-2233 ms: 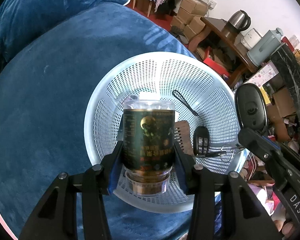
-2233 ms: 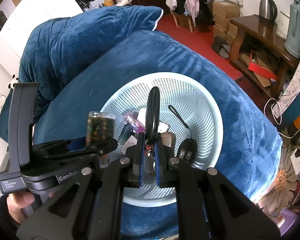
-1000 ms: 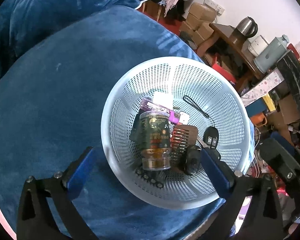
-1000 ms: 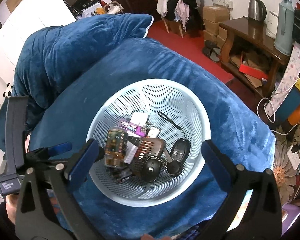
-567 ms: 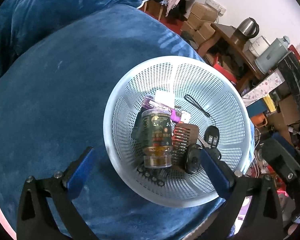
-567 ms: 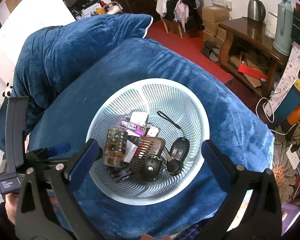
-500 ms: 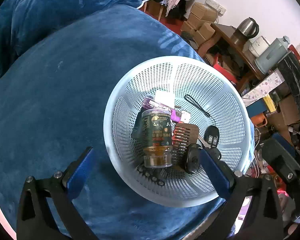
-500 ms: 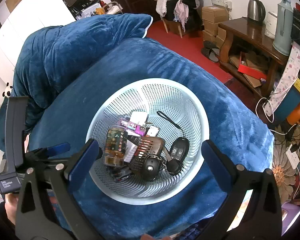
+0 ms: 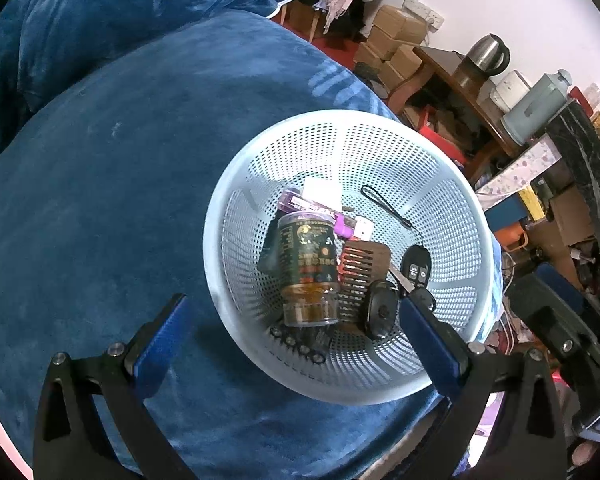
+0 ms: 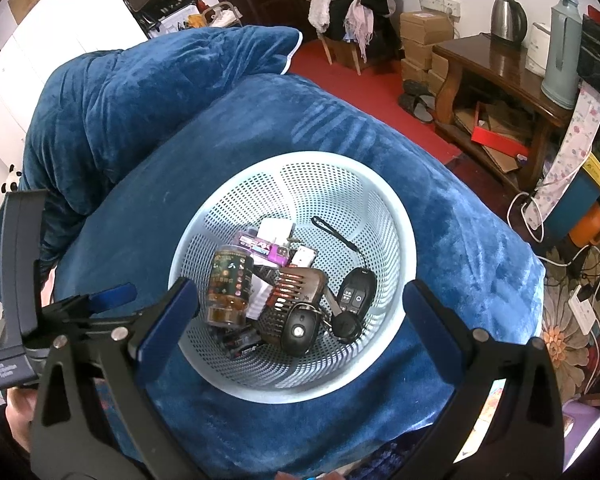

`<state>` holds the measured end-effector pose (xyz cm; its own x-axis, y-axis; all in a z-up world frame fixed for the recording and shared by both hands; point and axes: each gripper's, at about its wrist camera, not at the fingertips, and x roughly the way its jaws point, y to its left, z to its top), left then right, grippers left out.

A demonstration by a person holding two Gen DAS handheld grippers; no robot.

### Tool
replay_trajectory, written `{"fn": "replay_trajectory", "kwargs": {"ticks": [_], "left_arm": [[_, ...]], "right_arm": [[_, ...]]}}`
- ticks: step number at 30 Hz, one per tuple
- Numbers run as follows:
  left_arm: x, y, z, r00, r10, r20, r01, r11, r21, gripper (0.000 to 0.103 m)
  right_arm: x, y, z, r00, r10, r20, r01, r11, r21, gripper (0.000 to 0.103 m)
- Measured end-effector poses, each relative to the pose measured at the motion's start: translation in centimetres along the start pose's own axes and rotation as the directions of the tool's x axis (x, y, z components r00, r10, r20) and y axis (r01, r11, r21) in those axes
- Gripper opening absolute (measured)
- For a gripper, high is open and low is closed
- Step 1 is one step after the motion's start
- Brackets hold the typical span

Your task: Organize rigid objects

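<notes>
Jaws wide, empty, above basket (image 10: 396,240)

The left gripper (image 9: 292,336), earlier clamped on the jar (image 9: 309,276), now stands spread and empty above it; the jar lies in the basket (image 9: 452,376). The right gripper (image 10: 300,316) has likewise released the black key fob (image 10: 299,330), which rests below it beside the comb (image 10: 296,286).
</notes>
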<state>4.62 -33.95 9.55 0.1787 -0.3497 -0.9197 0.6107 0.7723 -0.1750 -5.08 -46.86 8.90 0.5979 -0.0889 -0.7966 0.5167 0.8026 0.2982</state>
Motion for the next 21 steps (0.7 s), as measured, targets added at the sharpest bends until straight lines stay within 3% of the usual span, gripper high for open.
{"fn": "replay_trajectory", "kwargs": {"ticks": [10,21], "left_arm": [[0.1,-0.3,-0.8,0.999,-0.037,-0.017,0.037,0.999,0.012,0.103],[-0.5,0.0,-1.6,0.999,0.026,0.018,-0.027,1.0,0.009,0.102]], "right_arm": [[-0.2,0.0,-0.3,1.0,-0.003,0.002,0.003,1.0,0.001,0.103],[-0.3,0.2,-0.4,1.0,0.002,0.004,-0.002,1.0,0.001,0.103]]}}
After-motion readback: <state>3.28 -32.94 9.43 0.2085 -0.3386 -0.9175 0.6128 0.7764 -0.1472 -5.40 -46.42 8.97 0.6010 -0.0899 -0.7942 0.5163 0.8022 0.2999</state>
